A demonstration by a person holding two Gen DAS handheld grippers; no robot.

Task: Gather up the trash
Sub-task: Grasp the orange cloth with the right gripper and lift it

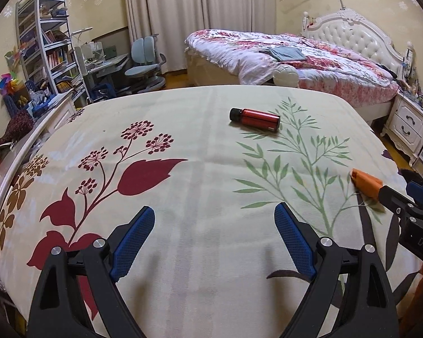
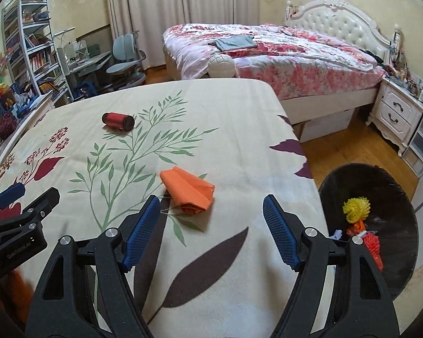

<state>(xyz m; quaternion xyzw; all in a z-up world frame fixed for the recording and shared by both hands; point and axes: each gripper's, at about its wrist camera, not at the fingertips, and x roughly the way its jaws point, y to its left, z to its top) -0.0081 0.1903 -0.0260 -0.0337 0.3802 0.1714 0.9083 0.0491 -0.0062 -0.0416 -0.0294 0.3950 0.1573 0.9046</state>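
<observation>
Two hand-held grippers over a mattress with a leaf-and-flower printed cover (image 2: 228,107). Left gripper (image 1: 214,219) wide open, blue pads apart, nothing between them, only cover underneath. Right gripper (image 2: 211,214) also open, jaws empty, pointed down toward the near part of the cover.

Trash on the cover: red bottle with black cap (image 1: 254,119) lying on its side, far half of the cover, next to the green branch print. Well apart from both grippers. Also visible in right wrist view (image 2: 118,121), upper left.

Crumpled orange paper (image 2: 187,193) lying just ahead of the right gripper's jaws, between the two fingers' line but beyond the tips, not touched. In left wrist view only an orange edge (image 1: 365,181) showing at right, partly hidden behind the other gripper's finger.

Dark round trash bin (image 2: 392,180) on the floor beside the right edge of the mattress, close to the right gripper's right finger. Inside: yellow spiky piece (image 2: 356,209), red and orange bits, something small and white; exact items unclear.

Background: second bed with floral quilt (image 2: 282,53) and white tufted headboard, white nightstand (image 2: 394,112), bookshelf (image 1: 46,45), desk chair (image 1: 145,62), curtains.
</observation>
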